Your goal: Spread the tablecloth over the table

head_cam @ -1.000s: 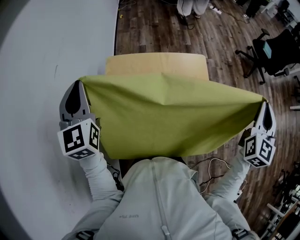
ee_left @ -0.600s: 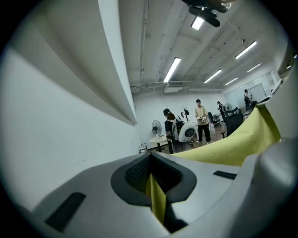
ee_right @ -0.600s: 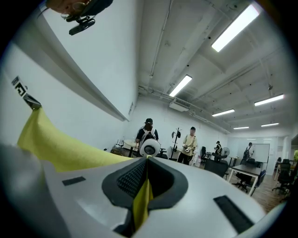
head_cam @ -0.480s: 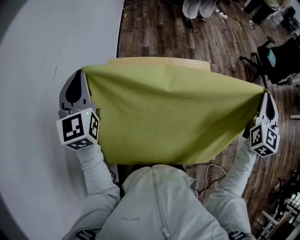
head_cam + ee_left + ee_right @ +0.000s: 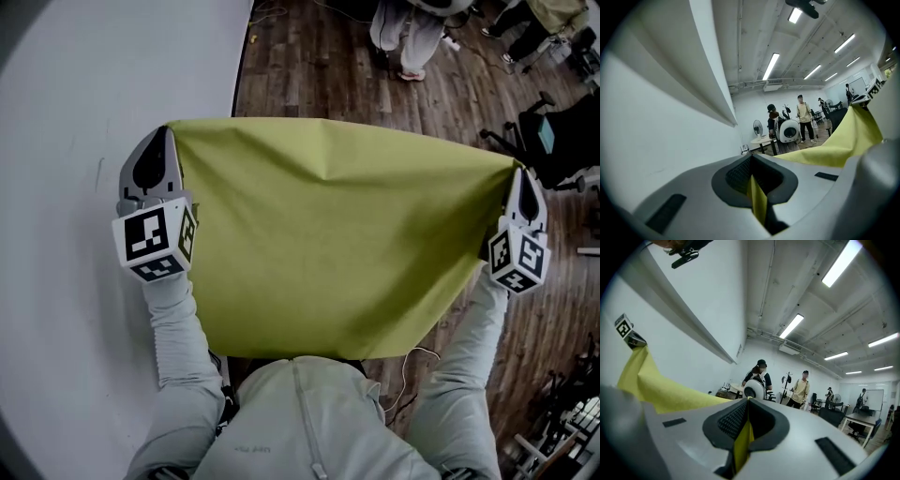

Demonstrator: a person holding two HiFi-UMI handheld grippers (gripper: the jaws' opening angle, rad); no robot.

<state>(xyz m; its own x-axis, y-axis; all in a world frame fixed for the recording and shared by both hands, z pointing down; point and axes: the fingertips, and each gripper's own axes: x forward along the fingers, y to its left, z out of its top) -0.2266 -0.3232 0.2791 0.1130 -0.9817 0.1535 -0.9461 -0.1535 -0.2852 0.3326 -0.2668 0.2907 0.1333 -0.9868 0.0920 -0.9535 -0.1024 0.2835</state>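
Note:
A yellow-green tablecloth [image 5: 328, 234] hangs stretched flat between my two grippers in the head view. It hides the table under it completely. My left gripper [image 5: 166, 133] is shut on the cloth's far left corner. The right gripper [image 5: 518, 171] is shut on the far right corner. In the left gripper view a thin fold of cloth [image 5: 758, 206] is pinched between the closed jaws [image 5: 752, 174]. The right gripper view shows the same: cloth [image 5: 740, 446] clamped in the shut jaws [image 5: 746, 404], with the rest trailing off to the left.
A white surface [image 5: 75, 141] fills the left of the head view. Dark wooden floor [image 5: 309, 66] lies beyond, with a person's legs [image 5: 408, 37] at the top. An office chair [image 5: 562, 131] stands at the right, and cables [image 5: 417, 361] lie near my feet.
Both grippers have carried the cloth away from my body, up the picture. The wooden table top that showed beyond the cloth's far edge is now covered.

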